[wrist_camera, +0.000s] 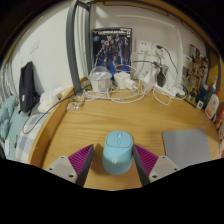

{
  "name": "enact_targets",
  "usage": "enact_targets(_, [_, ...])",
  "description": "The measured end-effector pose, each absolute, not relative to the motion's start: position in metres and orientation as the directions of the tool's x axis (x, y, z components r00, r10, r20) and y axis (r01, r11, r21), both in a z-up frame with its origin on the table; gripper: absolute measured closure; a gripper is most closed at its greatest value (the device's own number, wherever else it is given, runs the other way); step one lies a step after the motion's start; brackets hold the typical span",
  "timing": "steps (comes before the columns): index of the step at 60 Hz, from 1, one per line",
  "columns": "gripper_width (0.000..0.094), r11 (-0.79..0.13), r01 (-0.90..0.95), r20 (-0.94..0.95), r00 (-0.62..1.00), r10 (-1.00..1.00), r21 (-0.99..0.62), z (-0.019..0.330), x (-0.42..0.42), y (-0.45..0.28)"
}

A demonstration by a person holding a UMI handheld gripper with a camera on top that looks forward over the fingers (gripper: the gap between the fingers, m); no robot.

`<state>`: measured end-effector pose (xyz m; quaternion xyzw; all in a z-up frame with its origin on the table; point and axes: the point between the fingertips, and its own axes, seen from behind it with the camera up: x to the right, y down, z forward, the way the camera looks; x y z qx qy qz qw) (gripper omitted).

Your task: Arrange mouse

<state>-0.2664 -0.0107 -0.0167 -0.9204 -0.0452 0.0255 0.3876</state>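
Mouse (117, 153), pale blue, resting on round wooden table (95, 125), directly between the 2 fingers of the gripper (117, 163) and reaching slightly ahead of them. Fingers spread wide, magenta pads (80, 160) facing inward at each side, narrow gaps visible between pads and mouse; not clamped, nothing held. Grey mouse mat (187, 147) just to the right, beside the right finger. Beyond, at far edge of table: white cables (120, 96) and small white boxes (110, 81), well apart from mouse. Poster (118, 43) on wall behind.
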Motion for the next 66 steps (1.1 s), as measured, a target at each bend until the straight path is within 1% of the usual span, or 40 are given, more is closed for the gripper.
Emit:
enact_targets(5, [0.0245, -0.689, 0.047, -0.009, 0.997, 0.077, -0.724, -0.017, -0.263, 0.001])
enact_targets(7, [0.0260, -0.684, 0.035, -0.012, 0.998, 0.064, -0.729, -0.017, -0.261, 0.004])
enact_targets(10, [0.0417, -0.674, 0.020, -0.009, 0.999, 0.040, -0.738, -0.015, -0.256, 0.006])
enact_targets(15, [0.0438, -0.642, 0.020, -0.014, 0.999, 0.048, -0.766, -0.015, -0.256, 0.006])
enact_targets(20, [0.0517, -0.633, 0.011, -0.028, 0.998, 0.050, -0.774, -0.015, -0.255, 0.004])
enact_targets(21, [0.0497, -0.636, 0.017, -0.024, 0.998, 0.056, -0.771, -0.015, -0.255, 0.003])
enact_targets(22, [0.0550, -0.639, 0.025, -0.020, 0.998, 0.063, -0.769, -0.015, -0.255, 0.003])
enact_targets(23, [0.0572, -0.642, 0.033, -0.016, 0.997, 0.070, -0.766, -0.015, -0.255, 0.003])
enact_targets(24, [0.0558, -0.646, 0.037, -0.014, 0.997, 0.074, -0.763, -0.015, -0.255, 0.003])
enact_targets(25, [0.0596, -0.646, 0.039, -0.014, 0.997, 0.076, -0.763, -0.015, -0.255, 0.003])
enact_targets(30, [0.0609, -0.667, 0.058, -0.010, 0.995, 0.097, -0.743, -0.014, -0.254, 0.004])
enact_targets(33, [0.0608, -0.670, 0.060, -0.008, 0.995, 0.098, -0.740, -0.007, -0.251, 0.005])
enact_targets(38, [0.0608, -0.620, 0.054, -0.022, 0.993, 0.114, -0.783, 0.036, -0.246, 0.013])
enact_targets(43, [0.0606, -0.546, 0.061, -0.013, 0.991, 0.130, -0.835, 0.097, -0.237, 0.025])
enact_targets(49, [0.0608, -0.443, 0.062, -0.004, 0.989, 0.145, -0.894, 0.179, -0.213, 0.033])
enact_targets(55, [0.0607, -0.356, 0.056, 0.007, 0.991, 0.135, -0.933, 0.241, -0.176, 0.034])
enact_targets(57, [0.0606, -0.335, 0.061, 0.017, 0.991, 0.131, -0.940, 0.255, -0.160, 0.032])
enact_targets(61, [0.0606, -0.310, 0.063, 0.029, 0.993, 0.112, -0.949, 0.273, -0.124, 0.026])
enact_targets(64, [0.0607, -0.303, 0.062, 0.035, 0.995, 0.095, -0.951, 0.276, -0.095, 0.023])
enact_targets(66, [0.0606, -0.311, 0.057, 0.033, 0.996, 0.081, -0.949, 0.269, -0.076, 0.020])
